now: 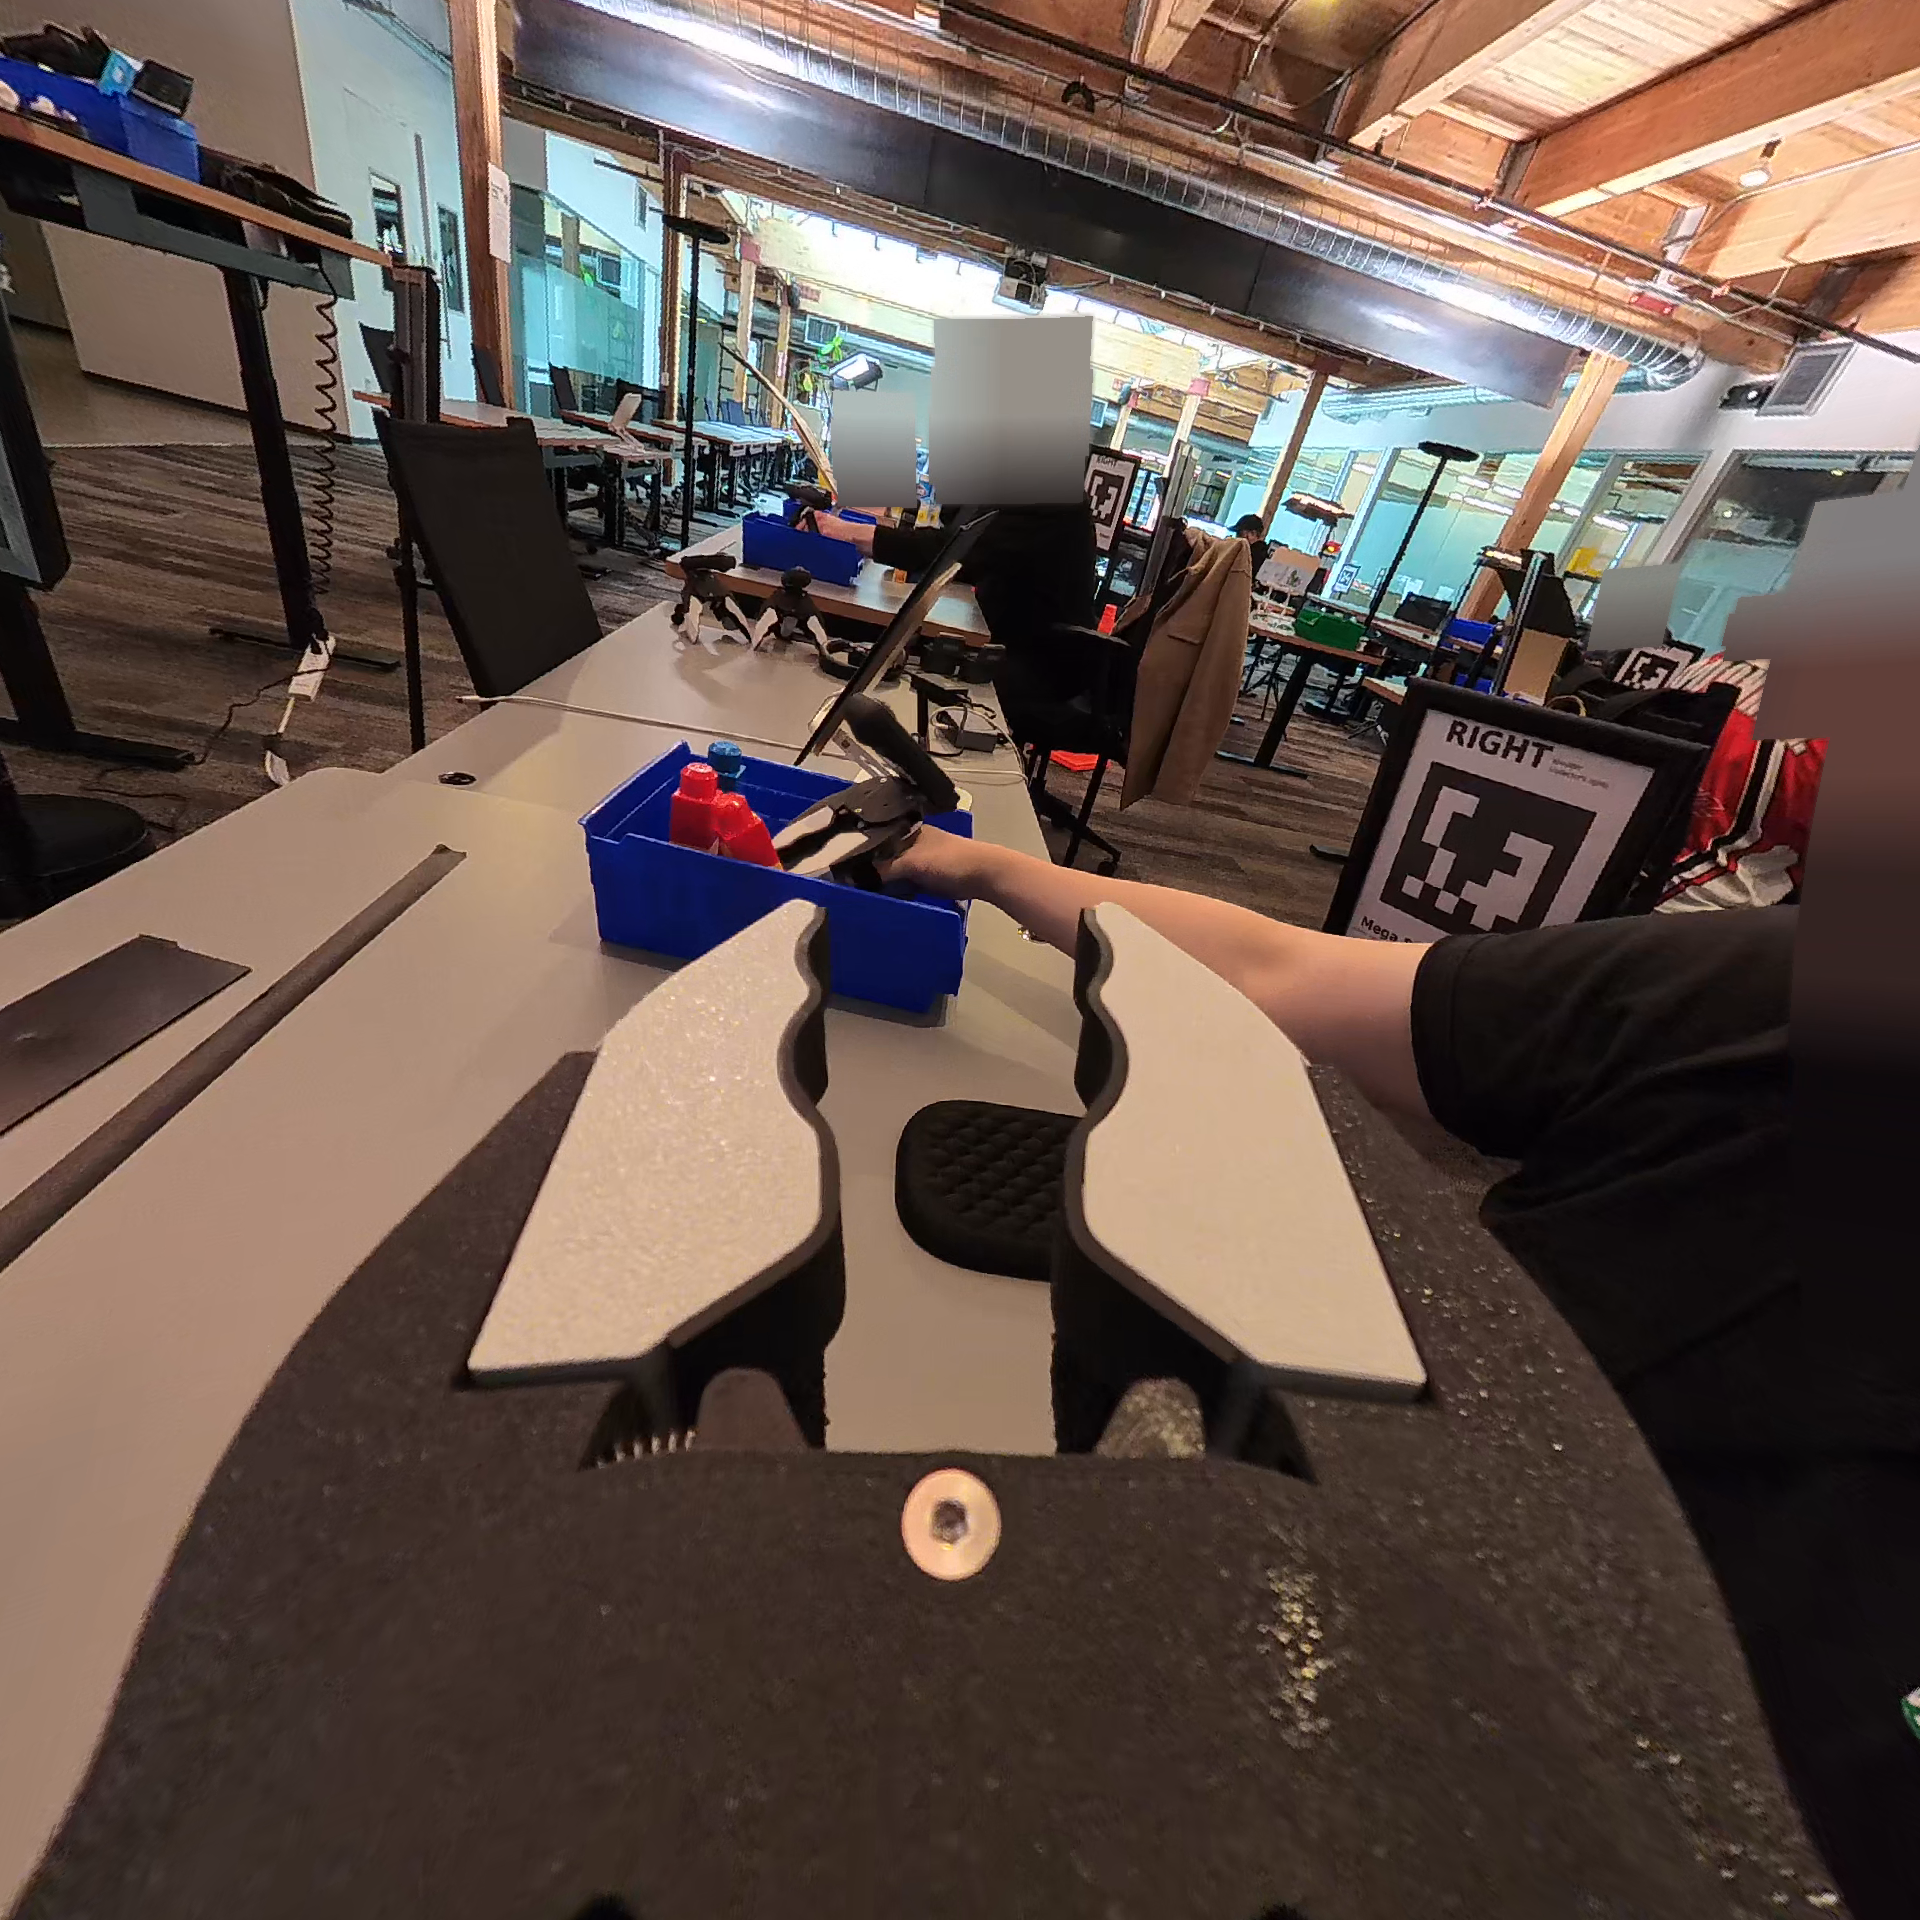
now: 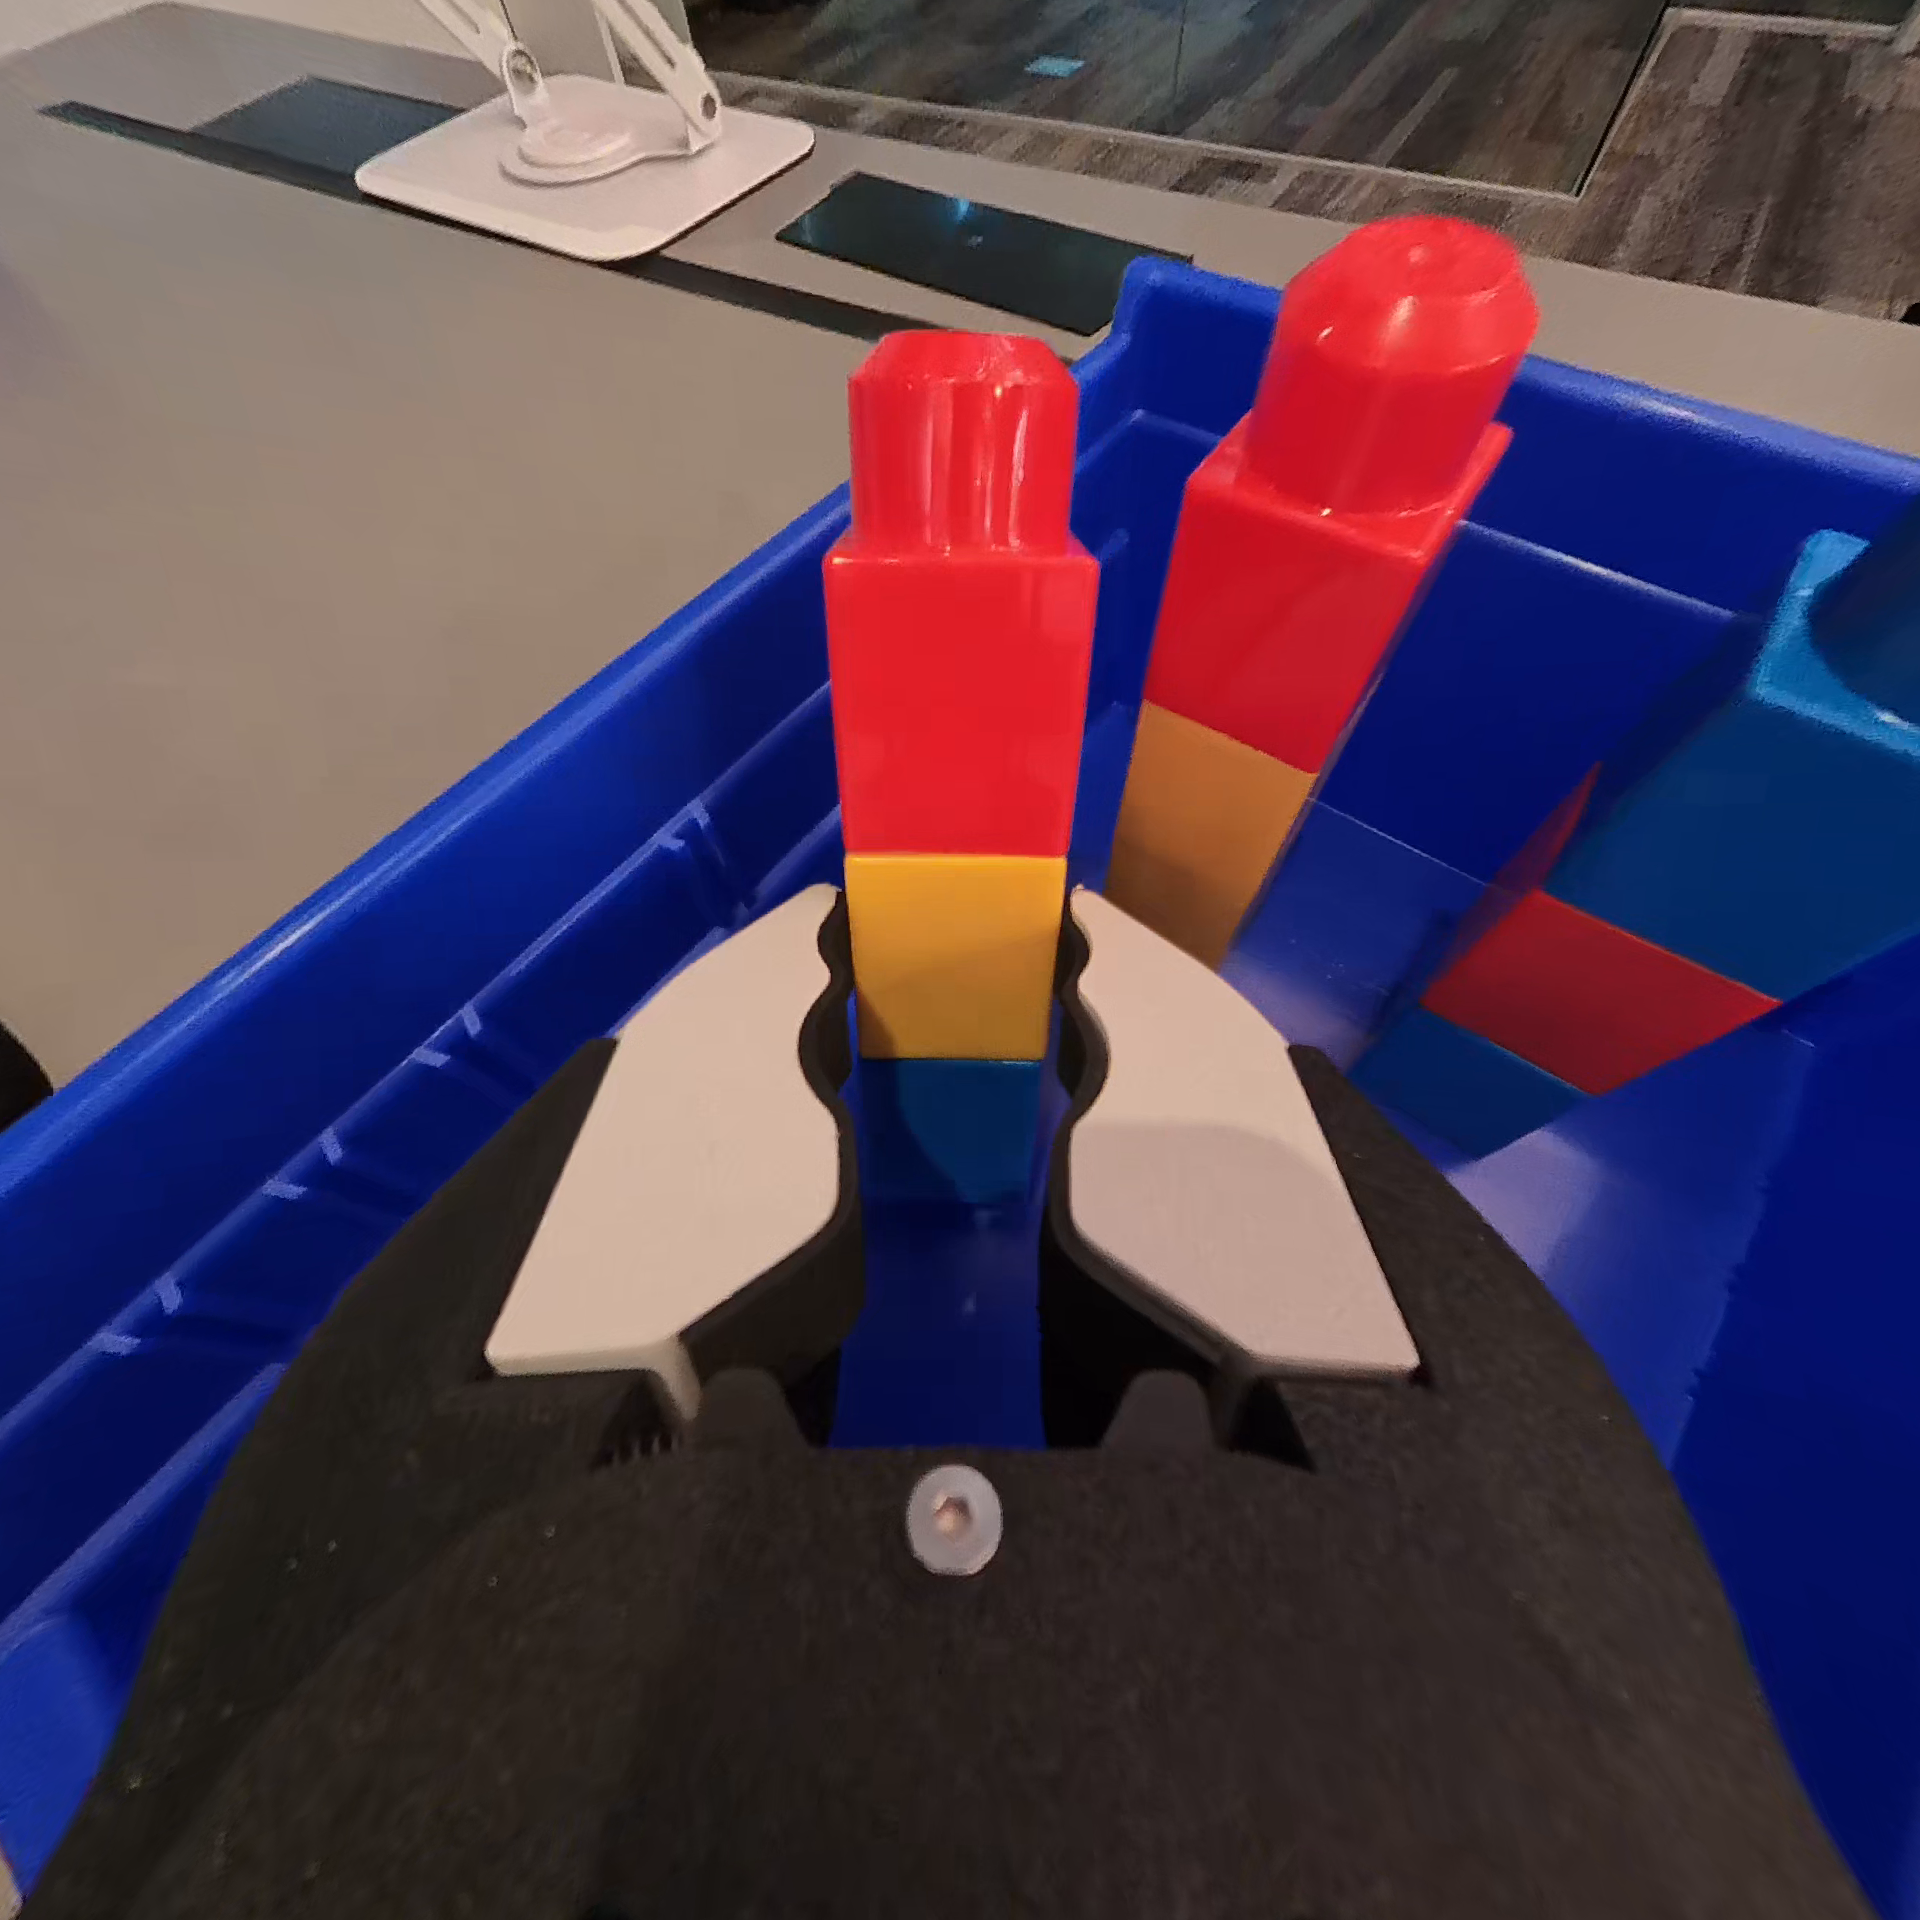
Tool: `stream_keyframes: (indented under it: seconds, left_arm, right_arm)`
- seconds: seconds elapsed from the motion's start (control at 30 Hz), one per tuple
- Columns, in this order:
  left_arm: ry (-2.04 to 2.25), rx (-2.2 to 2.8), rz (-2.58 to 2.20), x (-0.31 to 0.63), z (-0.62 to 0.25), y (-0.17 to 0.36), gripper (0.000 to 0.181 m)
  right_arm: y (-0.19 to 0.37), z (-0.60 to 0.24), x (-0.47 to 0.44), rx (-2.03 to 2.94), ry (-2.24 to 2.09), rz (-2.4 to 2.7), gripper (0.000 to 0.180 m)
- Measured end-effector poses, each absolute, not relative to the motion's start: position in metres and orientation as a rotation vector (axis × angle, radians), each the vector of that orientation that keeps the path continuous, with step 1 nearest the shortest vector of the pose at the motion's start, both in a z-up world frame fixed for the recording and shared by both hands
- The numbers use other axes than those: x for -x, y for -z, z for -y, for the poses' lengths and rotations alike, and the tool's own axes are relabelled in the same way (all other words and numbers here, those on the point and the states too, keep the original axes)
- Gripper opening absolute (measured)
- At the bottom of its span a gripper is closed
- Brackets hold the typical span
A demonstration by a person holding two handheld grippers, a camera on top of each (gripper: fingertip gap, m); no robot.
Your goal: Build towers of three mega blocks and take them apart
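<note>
Three towers stand in the bin: nearest tower between the right gripper's fingers, second at one o'clock, third at three.

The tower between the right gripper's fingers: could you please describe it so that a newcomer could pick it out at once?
Find the blue bin on the grey table; three block towers stand inside it. The one meant is nearest the bin's left wall, with the right gripper straddling its lower blocks. It stands upright, red over yellow over blue, while the similar red-topped tower beside it leans.
</note>
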State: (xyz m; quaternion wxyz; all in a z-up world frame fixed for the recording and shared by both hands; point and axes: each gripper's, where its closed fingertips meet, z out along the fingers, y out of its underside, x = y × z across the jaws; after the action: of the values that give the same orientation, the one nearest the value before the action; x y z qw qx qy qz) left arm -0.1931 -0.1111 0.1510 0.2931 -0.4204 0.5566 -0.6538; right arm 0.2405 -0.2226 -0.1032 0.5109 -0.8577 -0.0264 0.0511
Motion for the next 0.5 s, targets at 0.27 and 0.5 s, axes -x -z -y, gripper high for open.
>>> stream_keyframes:
  seconds: [0.27, 0.5]
  left_arm:
    - [1.758, 1.12, -1.487, 0.192, 0.113, -0.151, 0.044]
    - [1.756, 1.107, -1.492, 0.194, 0.115, -0.153, 0.044]
  right_arm:
    - [0.107, 0.226, -0.237, 2.078, -0.126, 0.101, 0.036]
    - [0.111, 0.239, -0.237, 2.16, -0.108, 0.103, 0.037]
